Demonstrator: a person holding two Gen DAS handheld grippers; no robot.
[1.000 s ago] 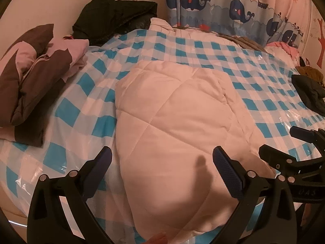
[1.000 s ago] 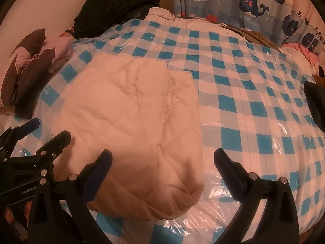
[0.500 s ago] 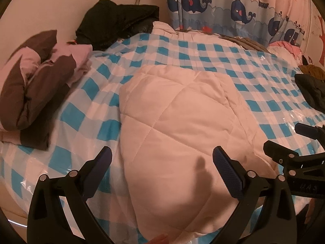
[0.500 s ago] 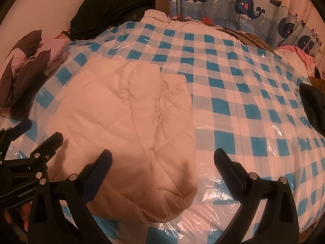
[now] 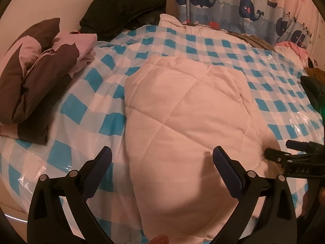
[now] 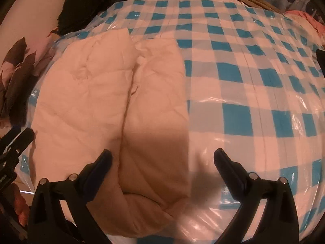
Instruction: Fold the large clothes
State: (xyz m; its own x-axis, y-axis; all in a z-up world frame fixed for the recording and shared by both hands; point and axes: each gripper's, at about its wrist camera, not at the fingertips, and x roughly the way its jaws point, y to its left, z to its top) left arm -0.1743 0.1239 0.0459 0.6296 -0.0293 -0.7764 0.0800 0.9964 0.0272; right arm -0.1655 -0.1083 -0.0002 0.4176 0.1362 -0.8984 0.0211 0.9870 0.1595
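Nearest the cameras, the left hand-held gripper (image 5: 162, 160) and the right hand-held gripper (image 6: 162, 162) are both hanging wide apart and holding nothing, each poised over the near end of the cream quilted garment (image 5: 186, 126), which is lying folded into a thick pad on the bed (image 6: 254, 77). The person is judging the fold, it seems, between one pass and the next; the following move is probably calling for a pinch on the near edge, the right one at the doubled corner (image 6: 154, 209) where layers are stacking. To the right of the garment the checked plastic cover (image 6: 243, 122) is lying bare, giving open room to carry or flip the bundle. On the left, a brown-and-pink folded pile (image 5: 38, 85) is crowding that side, well apart from the garment. Farther back, a black jacket (image 5: 121, 14) is resting by the wall, and the whale curtain (image 5: 243, 6) is closing the far edge.
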